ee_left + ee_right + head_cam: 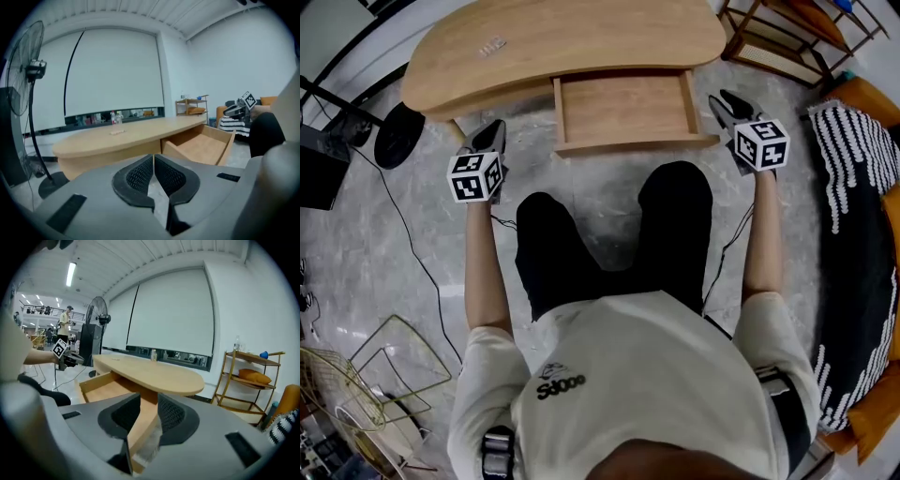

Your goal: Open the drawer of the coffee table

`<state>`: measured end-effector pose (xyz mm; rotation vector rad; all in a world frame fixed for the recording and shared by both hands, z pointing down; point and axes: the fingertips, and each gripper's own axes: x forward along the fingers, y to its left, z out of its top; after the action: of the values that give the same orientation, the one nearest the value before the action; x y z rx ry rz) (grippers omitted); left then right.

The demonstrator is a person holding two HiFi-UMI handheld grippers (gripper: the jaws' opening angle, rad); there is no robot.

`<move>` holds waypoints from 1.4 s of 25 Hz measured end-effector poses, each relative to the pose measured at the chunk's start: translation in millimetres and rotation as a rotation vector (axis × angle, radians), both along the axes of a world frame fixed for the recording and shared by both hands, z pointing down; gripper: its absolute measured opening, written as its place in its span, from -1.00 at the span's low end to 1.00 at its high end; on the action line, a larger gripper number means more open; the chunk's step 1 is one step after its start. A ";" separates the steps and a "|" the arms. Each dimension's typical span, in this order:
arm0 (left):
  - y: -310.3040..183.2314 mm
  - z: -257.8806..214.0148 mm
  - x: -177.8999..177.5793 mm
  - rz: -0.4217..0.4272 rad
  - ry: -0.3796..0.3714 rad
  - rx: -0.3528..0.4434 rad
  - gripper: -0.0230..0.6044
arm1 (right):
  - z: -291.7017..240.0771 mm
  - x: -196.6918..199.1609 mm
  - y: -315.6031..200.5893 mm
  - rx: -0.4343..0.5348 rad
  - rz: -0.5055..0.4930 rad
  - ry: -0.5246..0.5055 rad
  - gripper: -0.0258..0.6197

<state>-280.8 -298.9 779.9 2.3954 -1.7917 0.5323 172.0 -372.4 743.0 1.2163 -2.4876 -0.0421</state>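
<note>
The light wood coffee table (562,37) has its drawer (623,108) pulled out toward me, and the drawer holds nothing. My left gripper (492,133) hangs in the air left of the drawer, off the table. Its jaws are shut with nothing between them in the left gripper view (153,157), where the drawer (201,145) lies to the right. My right gripper (722,101) hovers beside the drawer's right front corner. In the right gripper view (149,401) its jaws stand apart with no thing gripped, the drawer (105,383) ahead.
A standing fan (28,70) has its round base (398,136) left of the table, with a cable across the floor. A wooden shelf (787,37) stands at the back right. A striped cushion (862,234) lies on the right. My knees (609,234) are just before the drawer.
</note>
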 end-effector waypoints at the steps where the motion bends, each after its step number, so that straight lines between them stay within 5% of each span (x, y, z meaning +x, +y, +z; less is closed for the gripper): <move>1: -4.5 -14.4 2.2 0.010 -0.016 0.030 -0.85 | -11.0 -9.7 -2.3 0.029 -0.001 -0.017 -0.62; 5: -15.4 -68.0 22.1 0.056 -0.076 0.143 -0.87 | -51.2 -53.0 -2.4 0.137 -0.025 -0.019 -0.90; 12: -29.2 -125.6 66.5 0.113 -0.087 0.278 -0.87 | -100.0 -92.5 -6.0 0.248 -0.082 -0.010 -0.90; 18: -60.0 -141.1 84.1 0.099 -0.089 0.328 -0.87 | -111.0 -86.2 -41.0 0.281 -0.088 0.002 -0.90; 26: -107.4 -186.7 86.4 0.086 -0.106 0.254 -0.87 | -147.8 -65.3 -102.5 0.191 -0.084 -0.005 -0.90; 35: -133.2 -377.2 61.0 0.031 -0.027 0.175 -0.87 | -364.2 -87.1 -117.5 0.169 -0.114 0.001 -0.90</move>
<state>-219.8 -432.1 402.7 2.5444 -1.8893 0.4293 84.9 -489.8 378.8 1.1357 -2.5934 -0.2886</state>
